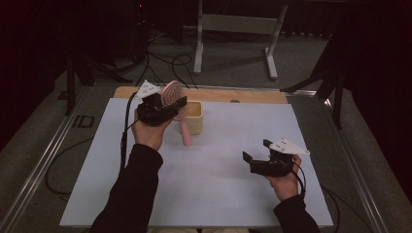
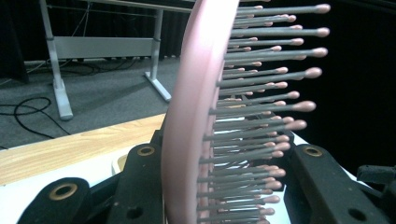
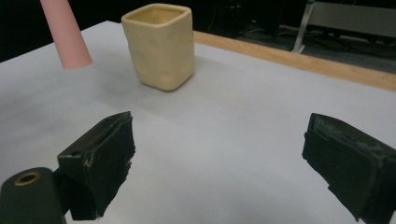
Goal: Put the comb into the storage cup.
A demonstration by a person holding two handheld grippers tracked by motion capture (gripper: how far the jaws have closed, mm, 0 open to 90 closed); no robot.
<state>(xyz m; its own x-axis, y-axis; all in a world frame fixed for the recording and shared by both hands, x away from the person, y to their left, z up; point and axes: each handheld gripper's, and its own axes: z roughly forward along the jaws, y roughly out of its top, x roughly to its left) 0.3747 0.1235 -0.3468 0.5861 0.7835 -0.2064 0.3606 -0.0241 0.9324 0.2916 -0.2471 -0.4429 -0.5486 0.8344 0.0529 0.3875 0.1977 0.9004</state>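
Observation:
A pink hairbrush [image 1: 171,92] is held above the table with its head up. Its handle [image 1: 186,133] hangs down in front of a cream square cup [image 1: 197,119]. My left gripper [image 1: 174,103] is shut on the brush head. In the left gripper view one jaw lies against the pink back [image 2: 187,116] and the other against the bristle tips. My right gripper [image 1: 256,150] hovers low over the white mat at the right, open with nothing between its jaws. From the right gripper [image 3: 219,149] the cup [image 3: 161,46] stands ahead, with the handle tip [image 3: 65,32] to its left.
A white mat [image 1: 218,184] covers the table, with a wooden strip [image 1: 243,94] bare along the far edge. Beyond it a grey metal frame [image 1: 233,29] stands on the carpet, with black cables [image 1: 165,63] on the floor.

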